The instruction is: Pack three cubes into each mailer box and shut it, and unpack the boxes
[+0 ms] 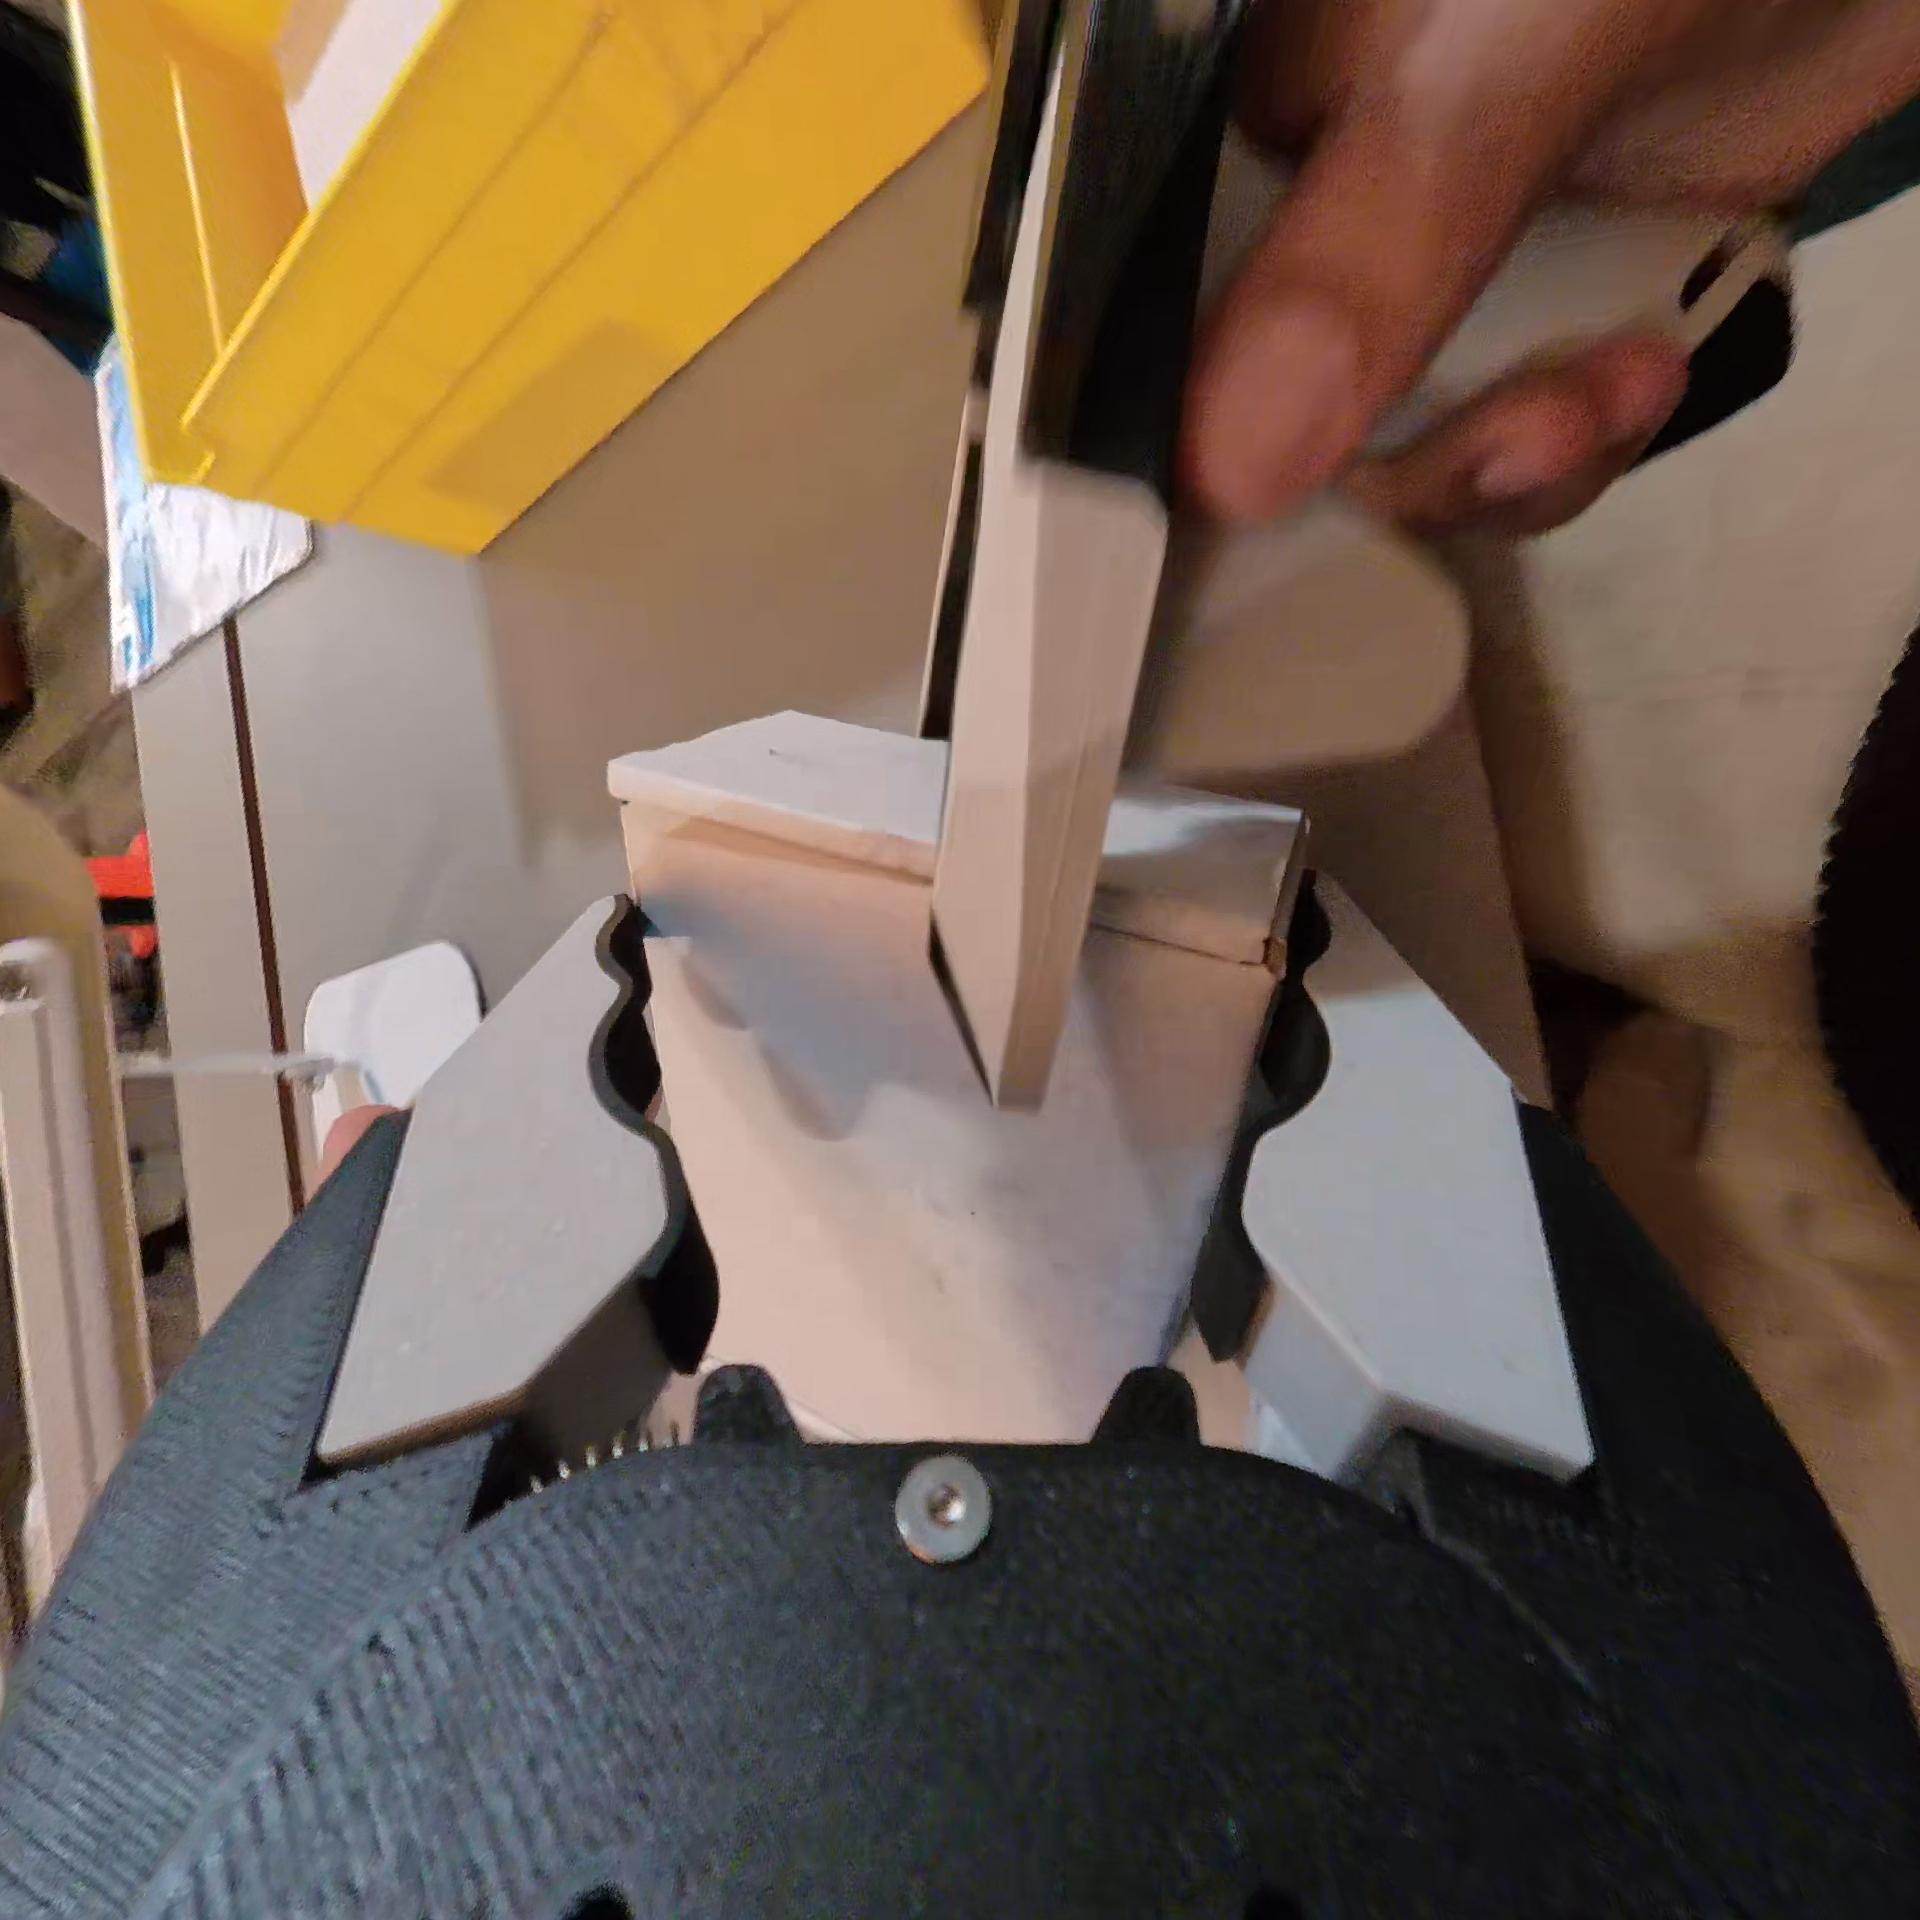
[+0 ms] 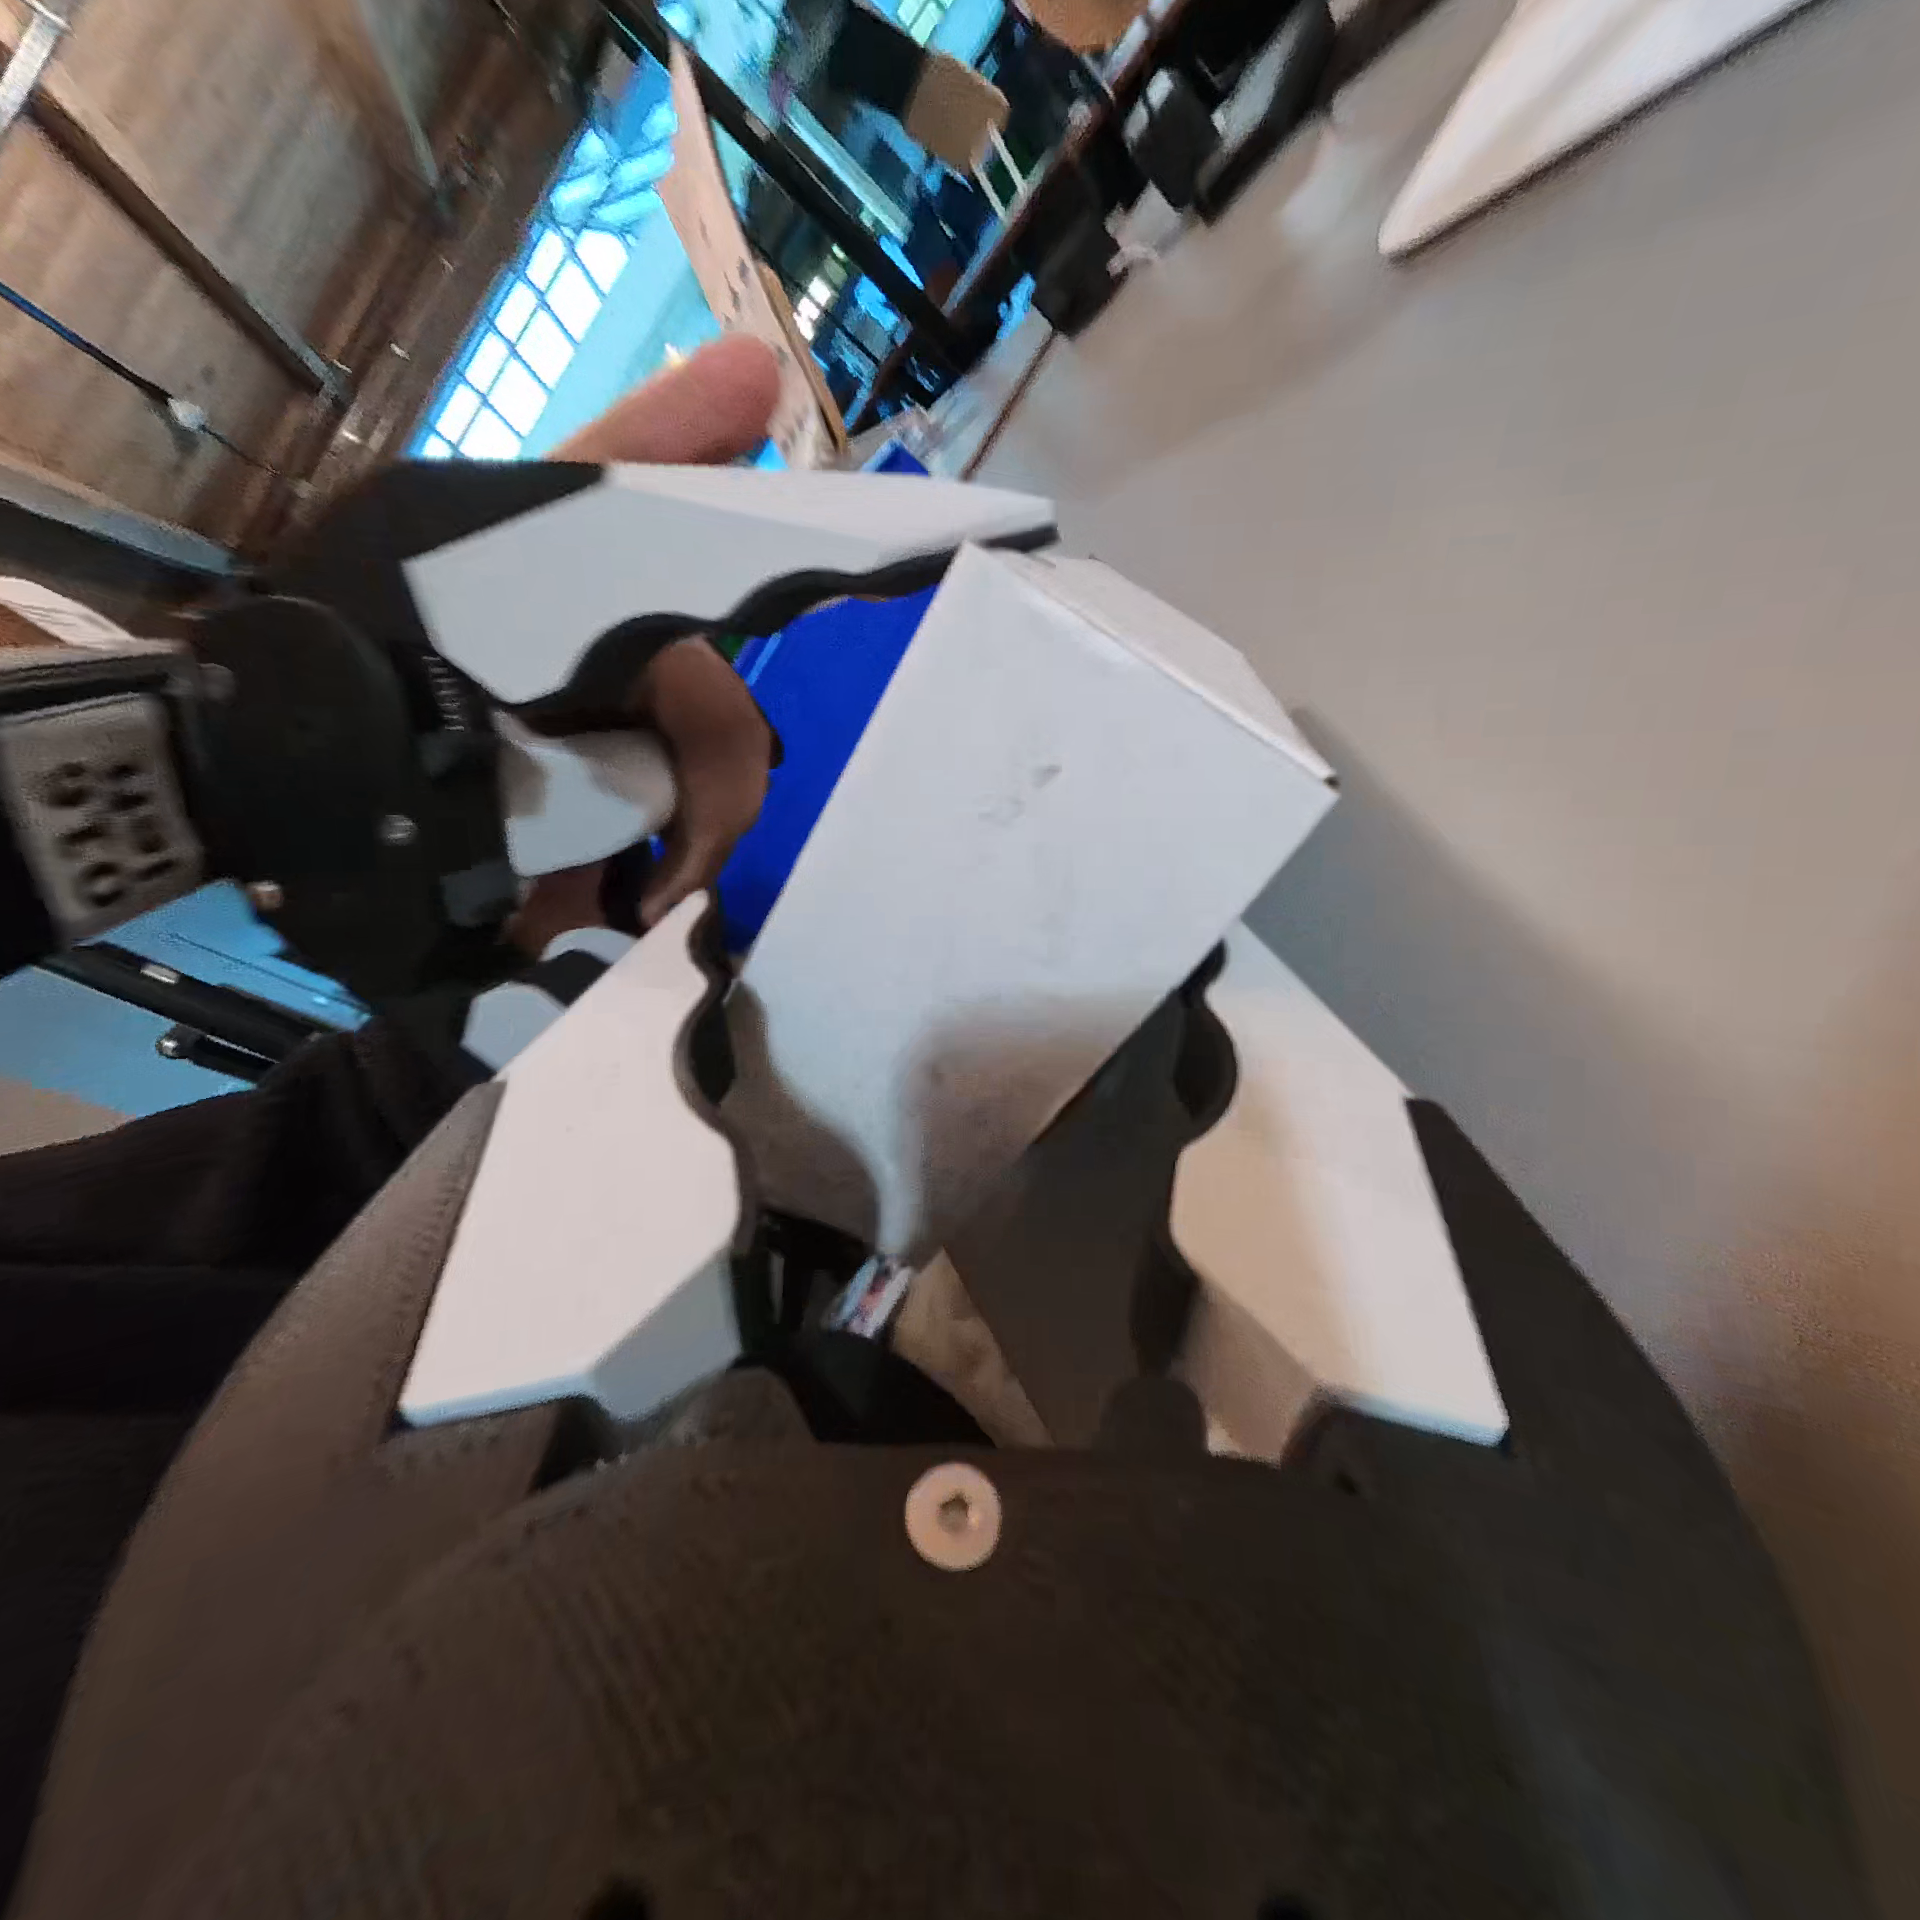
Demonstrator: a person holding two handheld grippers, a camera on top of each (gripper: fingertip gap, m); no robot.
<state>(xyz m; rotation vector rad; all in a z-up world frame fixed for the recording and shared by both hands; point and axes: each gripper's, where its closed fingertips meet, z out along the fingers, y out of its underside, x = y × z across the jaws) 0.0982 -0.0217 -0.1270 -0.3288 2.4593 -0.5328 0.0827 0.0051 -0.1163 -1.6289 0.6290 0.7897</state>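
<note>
Both clamping one small white cardboard mailer box (image 1: 935, 1122) mid-air: left gripper (image 1: 961, 1049) jaws squeezing its sides, right gripper (image 2: 961, 987) jaws pinching a corner at 12 o'clock. Probably risking crushed walls or twisting loose over grey table (image 2: 1558, 727); yellow plastic bin (image 1: 499, 239) sitting at 11.

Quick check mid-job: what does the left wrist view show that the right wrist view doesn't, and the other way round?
Only the left wrist view shows the yellow bin at upper left and the box's folded lid edge. Only the right wrist view shows a blue bin behind the box, the windows far off, and a flat white panel lying on the grey surface. Both show the white mailer box held off the table, gripped by the left hand-held gripper and the right hand-held gripper together.
</note>
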